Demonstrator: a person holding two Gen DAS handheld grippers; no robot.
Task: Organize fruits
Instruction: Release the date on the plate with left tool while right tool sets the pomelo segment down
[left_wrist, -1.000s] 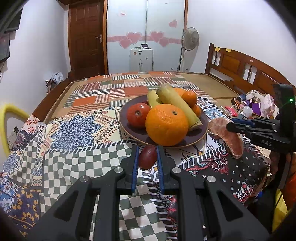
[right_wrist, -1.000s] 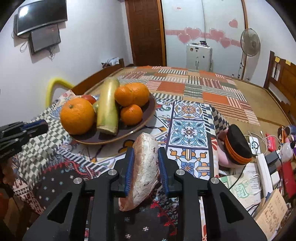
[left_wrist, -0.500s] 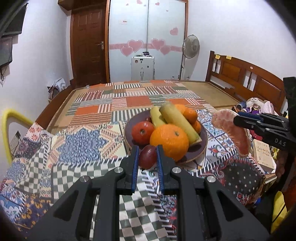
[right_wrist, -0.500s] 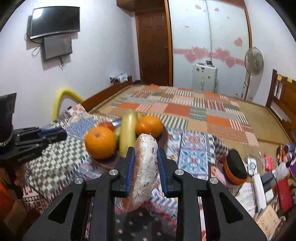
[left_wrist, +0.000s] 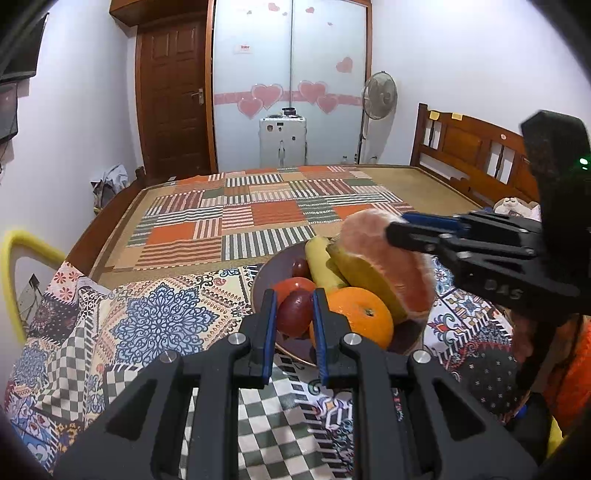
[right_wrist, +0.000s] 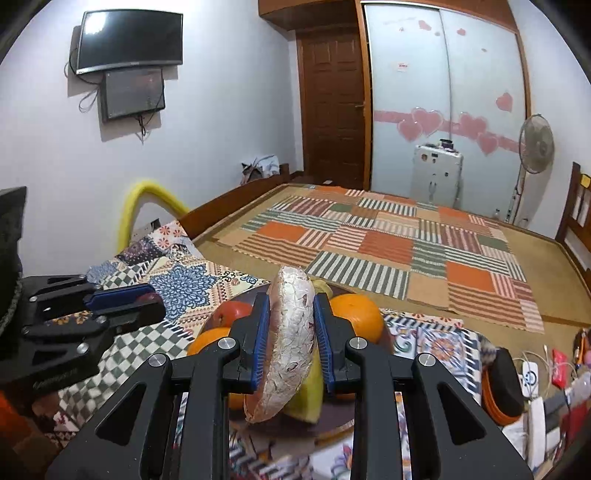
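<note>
Both hands have lifted since a second ago, and the right gripper (right_wrist: 289, 325), jaws clenched on the pomelo wedge (right_wrist: 286, 343), has swung it from beside the plate (left_wrist: 260, 280) to above the piled fruit. The left gripper (left_wrist: 294, 314) grasps a dark red plum (left_wrist: 294, 314) at the plate's near rim. Both pieces look ready to be set down, though neither is released yet

White walls, a brown door (left_wrist: 173, 99), heart-stickered sliding panels (left_wrist: 291, 81) — a standing fan (left_wrist: 379, 96) beside the wooden headboard (left_wrist: 476, 151).
</note>
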